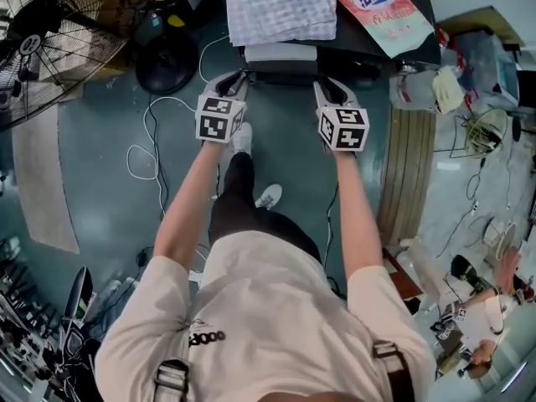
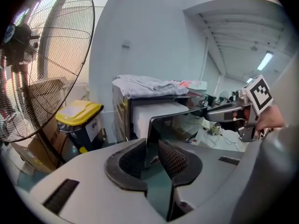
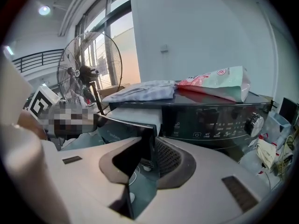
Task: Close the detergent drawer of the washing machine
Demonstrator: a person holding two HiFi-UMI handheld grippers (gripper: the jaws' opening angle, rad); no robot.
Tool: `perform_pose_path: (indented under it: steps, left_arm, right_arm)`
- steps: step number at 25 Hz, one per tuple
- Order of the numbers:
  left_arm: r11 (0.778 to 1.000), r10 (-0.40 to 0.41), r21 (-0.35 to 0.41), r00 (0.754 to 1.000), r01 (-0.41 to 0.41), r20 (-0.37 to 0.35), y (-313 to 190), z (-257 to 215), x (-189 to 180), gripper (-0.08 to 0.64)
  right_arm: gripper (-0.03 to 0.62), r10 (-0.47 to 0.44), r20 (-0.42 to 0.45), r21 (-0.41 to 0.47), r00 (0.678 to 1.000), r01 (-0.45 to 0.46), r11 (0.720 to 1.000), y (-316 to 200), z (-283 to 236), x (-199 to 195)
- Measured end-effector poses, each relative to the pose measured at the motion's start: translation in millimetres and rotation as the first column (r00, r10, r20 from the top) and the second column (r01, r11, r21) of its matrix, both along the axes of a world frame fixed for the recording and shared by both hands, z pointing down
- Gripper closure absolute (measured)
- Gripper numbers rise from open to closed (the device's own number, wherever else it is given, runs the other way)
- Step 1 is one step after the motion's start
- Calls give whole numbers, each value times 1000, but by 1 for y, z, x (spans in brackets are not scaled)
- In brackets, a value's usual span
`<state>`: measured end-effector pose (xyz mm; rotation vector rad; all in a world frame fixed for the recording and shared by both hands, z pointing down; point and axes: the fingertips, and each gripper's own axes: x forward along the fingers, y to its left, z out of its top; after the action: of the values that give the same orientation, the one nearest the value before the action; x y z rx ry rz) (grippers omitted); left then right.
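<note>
Both grippers' fingers (image 2: 174,161) clamped on open detergent drawer (image 1: 280,54) front: left gripper (image 1: 237,80) left end, right gripper (image 1: 323,82) right end.

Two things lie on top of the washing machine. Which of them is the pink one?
The detergent bag, toward the person's right: it is pink and carries print. The folded cloth beside it is pale and checked.

Teal floor (image 1: 109,182), pedestal fan (image 1: 50,40), white wall (image 2: 154,36)
</note>
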<state>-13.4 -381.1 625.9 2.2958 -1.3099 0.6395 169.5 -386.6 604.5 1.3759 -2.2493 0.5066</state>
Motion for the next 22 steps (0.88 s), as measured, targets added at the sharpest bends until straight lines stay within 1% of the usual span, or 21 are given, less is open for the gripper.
perform_pose_path:
  steps: [2,4,8,13,16,19,22]
  left_arm:
    - [1000,-15,8,1000,15,9,-7,1,-3,457]
    - [1000,-25,9,1000,25,9,-13,0,-7,432]
    - [1000,-20,1,1000,20,-5,-25,-1,-12,405]
    - [1000,-6,-1,1000,6,-21,-33,-1,-13,392]
    - [1000,-8,9,999,8,-35,-35,-2,-14,390]
    - [999,-38,15,998,39,-46,-43,-2,-16,390]
    - [998,-69,3,997,70,-39,-56,-4,-19,405]
  right_arm:
    - [516,8,-2,0,1000,-8,1000,-6,1,0]
    - [499,26,10,-6,1000,-26,1000,-12,1,1]
    - [483,55,36,-11,998,-54,998,-22,-1,2]
    - [477,61,28,9,998,-61,998,-29,-3,1]
    - [477,63,46,18,997,-64,998,-31,-3,0]
    - [474,74,60,9,995,-75,997,-39,-4,-1]
    - [474,78,21,-4,997,-78,997,-53,-6,-5]
